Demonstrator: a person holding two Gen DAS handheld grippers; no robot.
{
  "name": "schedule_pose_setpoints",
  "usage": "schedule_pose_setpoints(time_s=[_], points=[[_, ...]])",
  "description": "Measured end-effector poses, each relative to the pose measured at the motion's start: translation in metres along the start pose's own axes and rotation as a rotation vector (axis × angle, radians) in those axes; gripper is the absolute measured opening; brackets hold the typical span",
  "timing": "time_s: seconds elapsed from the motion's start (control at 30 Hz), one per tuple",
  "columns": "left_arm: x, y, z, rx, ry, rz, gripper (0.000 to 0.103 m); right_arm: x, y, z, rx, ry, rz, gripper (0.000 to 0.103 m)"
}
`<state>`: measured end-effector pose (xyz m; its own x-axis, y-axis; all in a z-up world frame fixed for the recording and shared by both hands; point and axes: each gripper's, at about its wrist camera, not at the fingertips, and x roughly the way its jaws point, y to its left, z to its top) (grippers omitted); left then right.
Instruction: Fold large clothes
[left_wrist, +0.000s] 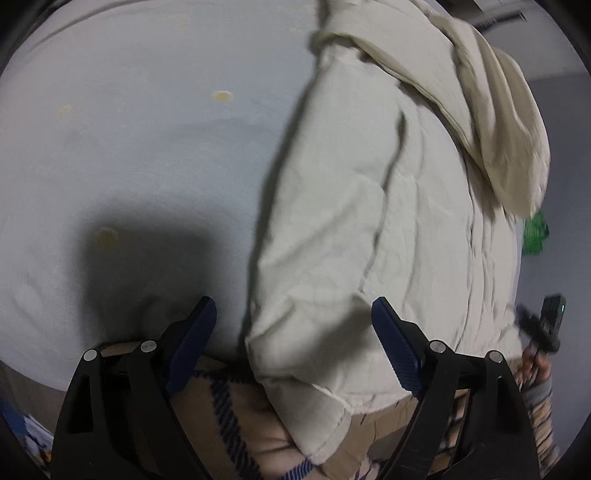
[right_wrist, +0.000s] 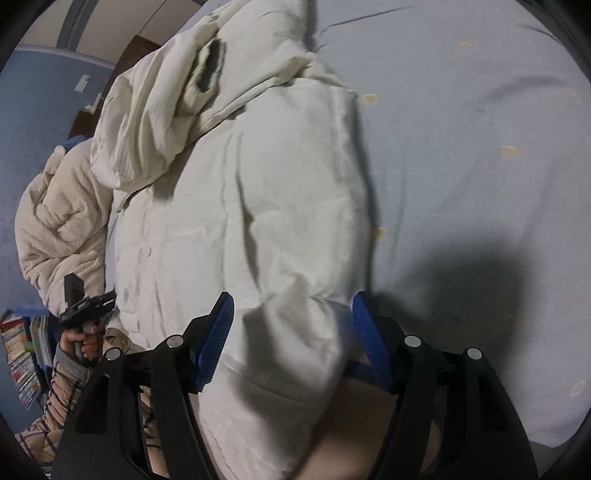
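Note:
A large cream puffer jacket (left_wrist: 373, 206) lies on a pale blue bed sheet (left_wrist: 140, 140), its hood at the far end and its hem hanging over the near edge. My left gripper (left_wrist: 293, 314) is open over the hem corner, jaws wide apart, holding nothing. In the right wrist view the jacket (right_wrist: 251, 192) fills the middle. My right gripper (right_wrist: 291, 310) is open, with a bulging fold of the hem between the blue fingers (right_wrist: 218, 332), not pinched. Each gripper shows in the other's view, at the right (left_wrist: 543, 325) and at the left (right_wrist: 85, 302).
A second cream ribbed garment (right_wrist: 59, 218) lies left of the jacket. The sheet (right_wrist: 480, 147) stretches to the right with small yellow spots. A green item (left_wrist: 535, 232) lies at the right. Books (right_wrist: 22, 350) stand on the floor by the blue wall.

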<state>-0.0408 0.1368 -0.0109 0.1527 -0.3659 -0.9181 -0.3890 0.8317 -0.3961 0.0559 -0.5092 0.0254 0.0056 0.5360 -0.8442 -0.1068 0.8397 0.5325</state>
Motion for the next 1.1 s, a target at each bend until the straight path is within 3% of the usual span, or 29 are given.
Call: schedule_pose_setpoints(time_s=[0.17,0.37,0.53,0.6,0.73,0.83,0.93,1.0,1.1], points=[[0.008,-0.015,0.001,0.033,0.025,-0.029,0.072,-0.006,-0.018,-0.004,0.049,-0.001,0.034,0.063],[0.018,-0.020,0.005,0.037,0.063,-0.040,0.071,-0.003,-0.007,-0.013,0.016,0.039,0.172,0.065],[0.012,-0.025,0.000,0.074,0.080,-0.074,0.049,-0.007,0.012,-0.017,-0.043,0.032,0.229,0.063],[0.007,-0.027,-0.003,0.088,0.080,-0.073,0.044,-0.011,0.020,-0.022,-0.090,0.040,0.210,0.062],[0.012,-0.021,-0.003,0.083,0.096,0.012,0.042,-0.014,0.019,-0.030,-0.117,0.063,0.170,0.050],[0.018,-0.024,-0.001,0.085,0.098,0.031,0.044,-0.017,0.017,-0.035,-0.132,0.056,0.156,0.040],[0.023,-0.036,-0.004,0.114,0.123,0.001,0.040,-0.017,0.016,-0.039,-0.130,0.049,0.172,0.028],[0.025,-0.049,-0.010,0.162,0.147,-0.018,0.026,-0.015,0.019,-0.044,-0.146,0.054,0.188,0.019],[0.021,-0.058,-0.021,0.206,0.163,-0.025,0.021,-0.017,0.026,-0.051,-0.174,0.041,0.214,0.019]])
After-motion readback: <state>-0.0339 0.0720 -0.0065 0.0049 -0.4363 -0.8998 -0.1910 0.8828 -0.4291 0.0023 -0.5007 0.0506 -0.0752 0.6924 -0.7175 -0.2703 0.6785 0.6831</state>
